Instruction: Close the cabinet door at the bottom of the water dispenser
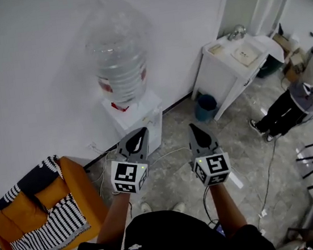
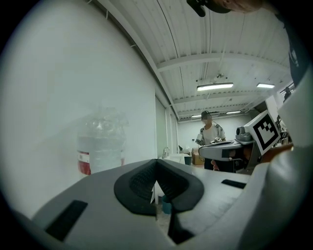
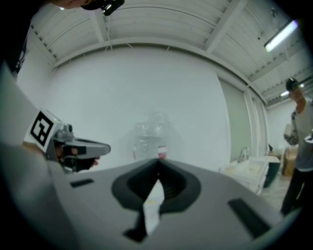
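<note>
Jaws clenched empty on left gripper [image 1: 140, 131] and right gripper [image 1: 193, 127]; water dispenser [image 1: 139, 116] ahead, floor [image 1: 176, 167] between.

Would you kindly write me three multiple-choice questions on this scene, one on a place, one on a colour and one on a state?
1. In the head view, where is the armchair relative to the water dispenser?
A. toward the picture's left
B. toward the picture's right
C. on top of it

2. What colour is the label on the dispenser's bottle?
A. blue
B. red
C. green

3. How do the jaws of the right gripper stand?
A. wide apart
B. closed on a cup
C. together, with nothing held

Answers:
1 A, the orange chair sits at lower left, by the same wall.
2 B, a red band shows on the clear bottle.
3 C, the right gripper view shows the pads meeting with nothing between them.
</note>
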The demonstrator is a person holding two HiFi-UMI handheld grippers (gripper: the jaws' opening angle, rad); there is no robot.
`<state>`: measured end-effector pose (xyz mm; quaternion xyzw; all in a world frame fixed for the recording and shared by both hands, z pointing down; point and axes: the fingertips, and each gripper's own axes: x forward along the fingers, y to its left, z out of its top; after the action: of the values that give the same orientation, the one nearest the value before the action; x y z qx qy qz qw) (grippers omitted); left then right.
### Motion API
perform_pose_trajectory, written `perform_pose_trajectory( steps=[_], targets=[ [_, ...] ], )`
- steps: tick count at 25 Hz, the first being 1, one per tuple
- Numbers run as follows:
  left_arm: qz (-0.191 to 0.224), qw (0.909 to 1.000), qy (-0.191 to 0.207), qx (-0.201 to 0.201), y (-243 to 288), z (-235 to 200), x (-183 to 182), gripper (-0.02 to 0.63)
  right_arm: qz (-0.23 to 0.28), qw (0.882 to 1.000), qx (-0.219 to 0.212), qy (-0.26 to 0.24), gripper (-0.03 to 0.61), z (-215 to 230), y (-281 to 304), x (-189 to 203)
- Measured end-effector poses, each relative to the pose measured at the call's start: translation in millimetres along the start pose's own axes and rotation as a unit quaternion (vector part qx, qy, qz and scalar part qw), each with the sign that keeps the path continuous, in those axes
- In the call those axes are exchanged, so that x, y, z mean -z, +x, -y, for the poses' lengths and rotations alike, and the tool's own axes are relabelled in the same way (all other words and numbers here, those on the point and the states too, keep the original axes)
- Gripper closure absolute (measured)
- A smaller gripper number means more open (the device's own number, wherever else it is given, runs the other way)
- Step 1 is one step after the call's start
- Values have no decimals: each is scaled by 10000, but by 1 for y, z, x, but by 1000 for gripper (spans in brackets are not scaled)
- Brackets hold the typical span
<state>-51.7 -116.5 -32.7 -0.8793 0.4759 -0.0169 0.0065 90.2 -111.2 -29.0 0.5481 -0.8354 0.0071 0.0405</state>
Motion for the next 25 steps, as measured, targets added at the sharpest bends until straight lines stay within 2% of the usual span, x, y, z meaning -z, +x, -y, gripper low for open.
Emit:
perform_pose_trajectory(
  steps=[13, 25],
  targets=[
    [157, 9998, 101, -65, -5, -6, -13, 607, 77, 9999, 90, -78, 545, 3, -1, -5],
    [55, 9998, 118, -134, -11, -11, -5, 607, -31, 9998, 159, -117, 545, 8, -7, 3]
  ],
)
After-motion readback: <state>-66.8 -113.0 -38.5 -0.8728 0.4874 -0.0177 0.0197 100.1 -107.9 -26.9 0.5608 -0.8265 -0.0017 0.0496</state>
